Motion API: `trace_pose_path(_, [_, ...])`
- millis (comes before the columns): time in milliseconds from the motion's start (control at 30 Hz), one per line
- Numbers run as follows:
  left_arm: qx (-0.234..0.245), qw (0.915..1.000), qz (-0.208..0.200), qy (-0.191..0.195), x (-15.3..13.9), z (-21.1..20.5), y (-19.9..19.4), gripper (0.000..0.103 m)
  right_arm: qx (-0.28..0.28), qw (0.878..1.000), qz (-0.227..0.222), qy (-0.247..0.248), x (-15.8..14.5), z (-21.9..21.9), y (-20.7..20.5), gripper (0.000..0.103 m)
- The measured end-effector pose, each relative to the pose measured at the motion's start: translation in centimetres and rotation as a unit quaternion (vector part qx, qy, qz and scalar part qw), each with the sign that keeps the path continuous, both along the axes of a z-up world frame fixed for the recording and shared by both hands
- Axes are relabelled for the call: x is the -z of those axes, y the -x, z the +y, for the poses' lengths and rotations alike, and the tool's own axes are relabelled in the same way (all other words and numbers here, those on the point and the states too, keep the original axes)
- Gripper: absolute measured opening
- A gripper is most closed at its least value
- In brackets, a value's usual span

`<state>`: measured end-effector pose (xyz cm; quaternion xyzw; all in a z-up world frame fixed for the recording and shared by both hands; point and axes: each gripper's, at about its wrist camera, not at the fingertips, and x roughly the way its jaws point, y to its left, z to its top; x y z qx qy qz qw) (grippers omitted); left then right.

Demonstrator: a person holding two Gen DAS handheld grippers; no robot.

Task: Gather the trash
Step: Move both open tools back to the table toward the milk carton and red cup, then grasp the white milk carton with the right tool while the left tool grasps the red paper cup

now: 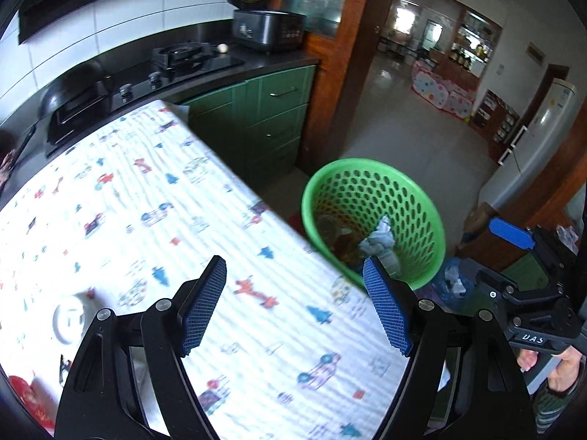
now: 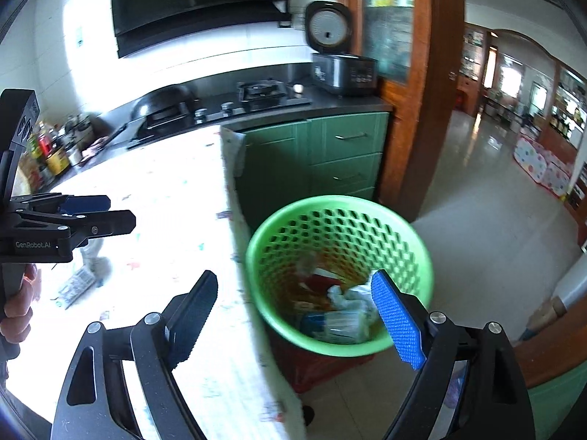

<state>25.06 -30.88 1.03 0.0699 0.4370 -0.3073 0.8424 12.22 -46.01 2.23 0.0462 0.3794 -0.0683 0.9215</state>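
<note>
Both jaws stand wide and empty: left gripper [image 1: 295, 306] over the printed white tablecloth [image 1: 146, 201], right gripper [image 2: 293, 321] by the green perforated plastic basket [image 2: 256, 242]. Crumpled white paper [image 2: 348, 300] inside looks light and soft; pinch a fold.

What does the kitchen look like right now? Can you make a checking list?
Surface: table under a white printed cloth.
Job's things: green basket on the floor beside the table, with crumpled paper and a bottle inside.
Clutter: a wrapper on the cloth.
Grippers: left hand-held gripper open, empty; right hand-held gripper open, empty.
Cables: nothing seen.
Surroundings: stove, rice cooker, green cabinets.
</note>
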Motion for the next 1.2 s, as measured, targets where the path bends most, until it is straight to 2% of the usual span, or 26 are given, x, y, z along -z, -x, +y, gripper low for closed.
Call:
trace_pose_path(400, [-0.072,0.9972,-0.02,0.0,-0.7,11.6,1.0,0.08,-0.092,0.996,-0.002,0.001,-0.1,9.8,-1.9,0.084])
trace_pose_path(733, [-0.15,0.9884,-0.024,-0.002,-0.7,21.5,1.3,0.08,-0.167,0.986,0.013,-0.012,1.4,18.0,-4.5,0.084])
trace_pose_path(967, [-0.211,0.977,-0.025,-0.014,-0.2,28.0,1.7,0.082,-0.195,0.979,0.056,-0.023,3.6,23.7,-6.8,0.084])
trace_pose_path(1200, [-0.265,0.9637,-0.016,-0.026,0.9,34.5,2.1,0.083,-0.19,0.97,0.122,-0.088,6.0,27.5,-9.2,0.084])
